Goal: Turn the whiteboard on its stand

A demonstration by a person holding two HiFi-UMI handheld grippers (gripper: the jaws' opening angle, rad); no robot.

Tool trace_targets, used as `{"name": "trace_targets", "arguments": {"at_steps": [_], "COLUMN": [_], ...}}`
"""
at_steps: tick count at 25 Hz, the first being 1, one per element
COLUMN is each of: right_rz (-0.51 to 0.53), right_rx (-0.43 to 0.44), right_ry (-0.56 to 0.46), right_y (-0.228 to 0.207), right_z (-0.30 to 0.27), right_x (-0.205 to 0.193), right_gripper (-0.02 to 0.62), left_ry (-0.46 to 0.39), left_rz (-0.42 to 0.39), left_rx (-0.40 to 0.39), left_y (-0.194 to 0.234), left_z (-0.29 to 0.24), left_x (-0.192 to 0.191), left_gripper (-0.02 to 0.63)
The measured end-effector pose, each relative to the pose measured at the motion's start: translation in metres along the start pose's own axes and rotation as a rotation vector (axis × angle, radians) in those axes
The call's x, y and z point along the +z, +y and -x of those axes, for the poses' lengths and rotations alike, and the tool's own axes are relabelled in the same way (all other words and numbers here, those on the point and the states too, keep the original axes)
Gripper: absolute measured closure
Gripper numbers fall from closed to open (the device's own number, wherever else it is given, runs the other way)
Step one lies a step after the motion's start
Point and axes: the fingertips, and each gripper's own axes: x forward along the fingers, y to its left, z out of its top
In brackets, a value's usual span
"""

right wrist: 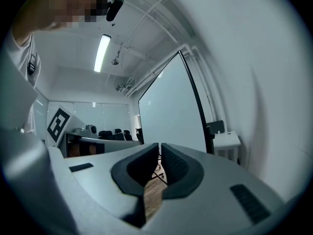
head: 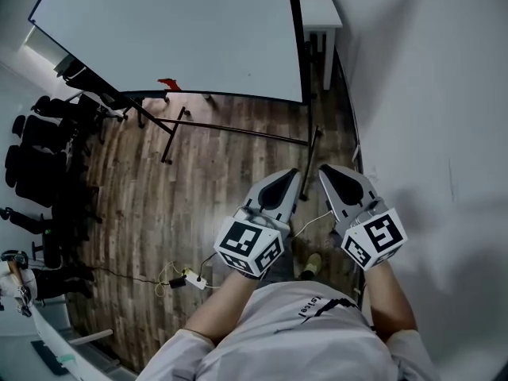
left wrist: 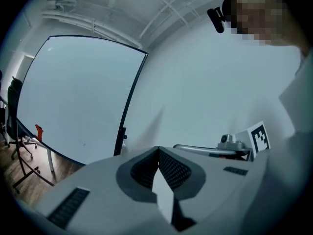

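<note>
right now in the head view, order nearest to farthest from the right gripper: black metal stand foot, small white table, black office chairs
1. black metal stand foot, on the floor just past the right gripper
2. small white table, ahead by the wall
3. black office chairs, far left

Saw wooden floor (head: 222,181) bearing whiteboard stand (head: 171,137), white side table (head: 320,10), black chairs (head: 40,157), and a cabled power strip (head: 194,279).
</note>
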Motion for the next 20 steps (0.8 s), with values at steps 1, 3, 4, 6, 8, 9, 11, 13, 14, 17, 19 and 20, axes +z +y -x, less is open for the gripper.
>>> {"name": "trace_targets", "arguments": {"at_steps": [1,3,4,6,8,9,11,13,14,17,19,20], "right_rz": [0.003,0.009,0.013,0.023,0.033,0.036,0.04,0.044,0.046,0.05,0.05,0.049], "right_rx": [-0.012,-0.039,-0.053,-0.076,-0.094,-0.103,-0.12,-0.132,-0.134,-0.131,-0.127,-0.126], "right_ry": [0.001,0.002,0.002,0.003,0.006,0.009,0.016,0.031,0.04,0.065,0.088,0.099], "right_y": [-0.008,-0.026,-0.035,-0.052,-0.068,-0.076,-0.088,-0.098,-0.104,-0.124,-0.139,-0.148], "right_z": [-0.006,-0.022,-0.032,-0.054,-0.079,-0.091,-0.111,-0.128,-0.137,-0.161,-0.17,-0.174], "right_x": [0.001,0.005,0.007,0.011,0.012,0.011,0.009,0.006,0.003,-0.009,-0.02,-0.024], "right_gripper": [0.581,0.581,0.581,0.581,0.58,0.58,0.574,0.545,0.528,0.508,0.499,0.496], "left_ry": [-0.001,-0.005,-0.008,-0.015,-0.016,-0.013,-0.004,0.004,0.007,0.017,0.026,0.029], "left_rz": [0.001,-0.003,-0.006,-0.013,-0.017,-0.02,-0.026,-0.028,-0.029,-0.016,-0.004,-0.003], "left_rx": [-0.011,-0.035,-0.047,-0.067,-0.085,-0.093,-0.109,-0.127,-0.134,-0.142,-0.143,-0.143], "left_y": [0.006,0.019,0.027,0.047,0.071,0.082,0.101,0.116,0.123,0.144,0.151,0.152], "left_z": [-0.008,-0.026,-0.034,-0.051,-0.069,-0.078,-0.092,-0.103,-0.109,-0.128,-0.139,-0.145], "left_x": [0.002,0.01,0.014,0.024,0.03,0.031,0.034,0.038,0.038,0.035,0.032,0.03], "left_gripper": [0.595,0.595,0.595,0.595,0.595,0.595,0.595,0.595,0.595,0.595,0.595,0.595]}}
